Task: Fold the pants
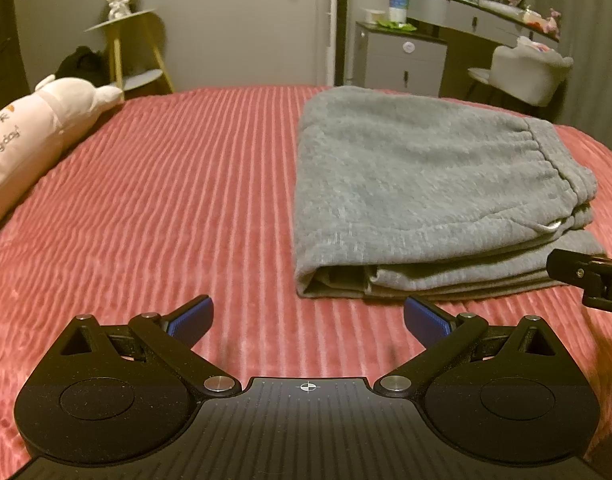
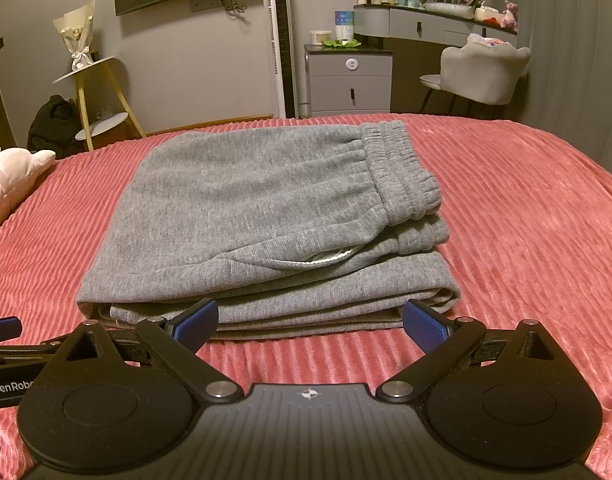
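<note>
Right wrist view shows the bed (image 2: 526, 208) under its ribbed pink cover, and on it the grey pants (image 2: 258, 216) already folded into a compact stack — several layers show at the near edge, with the elastic waistband (image 2: 398, 168) lying on top toward the right side. The stack sits roughly mid-bed, well apart from the pink plush toy (image 2: 10, 176) at the left edge. Judged from how the cloth lies, the folding looks done or very nearly so; at most a smoothing or squaring of the layers seems left, since the near edges are a little uneven and a white drawcord (image 2: 326, 258) peeks out between the layers.

From the left wrist view the same stack lies ahead and to the right, its folded corner nearest the camera.

The right gripper (image 2: 310, 320) hangs just before the near edge of the stack with its blue pads spread wide — it holds nothing, and I cannot tell whether the pad tips brush the cloth. The left gripper (image 1: 308, 316) is likewise spread wide over bare cover, empty, beside the stack's near-left corner.
</note>
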